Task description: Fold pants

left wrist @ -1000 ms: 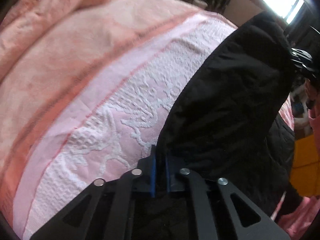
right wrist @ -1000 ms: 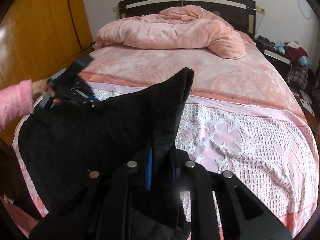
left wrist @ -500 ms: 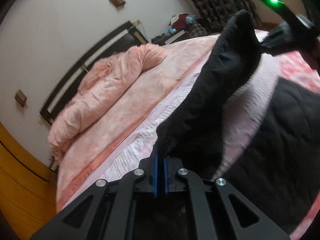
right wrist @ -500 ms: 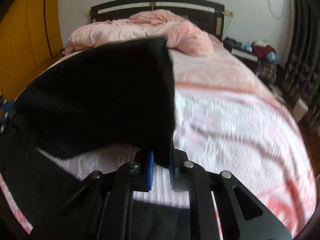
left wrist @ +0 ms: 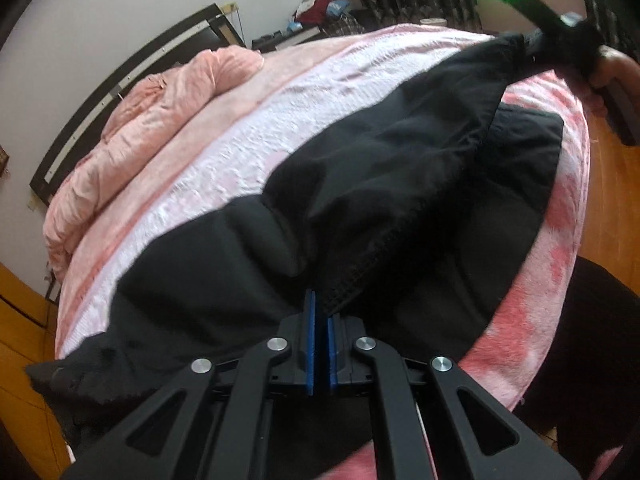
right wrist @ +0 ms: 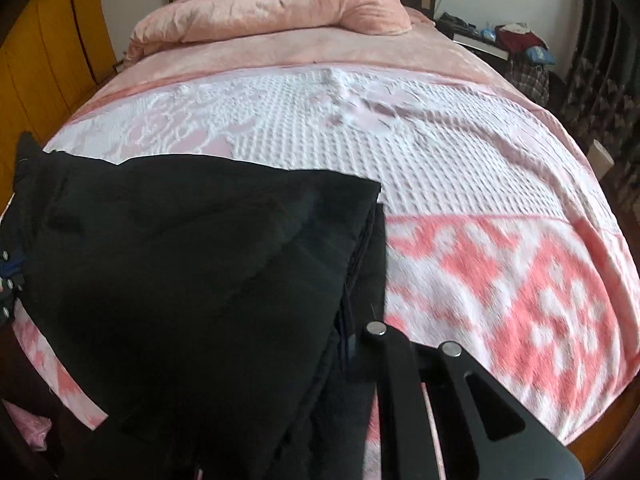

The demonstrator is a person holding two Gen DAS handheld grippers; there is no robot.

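On the left, the black two-finger left gripper (left wrist: 321,350) has its blue-padded jaws pinched almost together on a stitched hem of the black, soft, fleecy-looking pants (left wrist: 360,208), and I'd say it grips that edge so the flap can be carried over and laid flat without sagging. The pants lie across the near end of the pink and white patterned bedspread (right wrist: 460,168), close to the foot edge, with the top layer doubled over the one beneath. The cloth looks thick and matte, with soft creases running toward each held corner, and the upper fold's edge sits nearly in line with the layer below it.

Further right, the black right gripper (left wrist: 532,46), seen from the left wrist, holds the opposite corner of the same flap; its own camera is mostly covered by cloth, but the fabric bunches between its closed jaws. Holding both ends, I judge, keeps the fold edge taut and straight. A rumpled peach duvet (right wrist: 272,8) is heaped at the headboard, well apart from the work.
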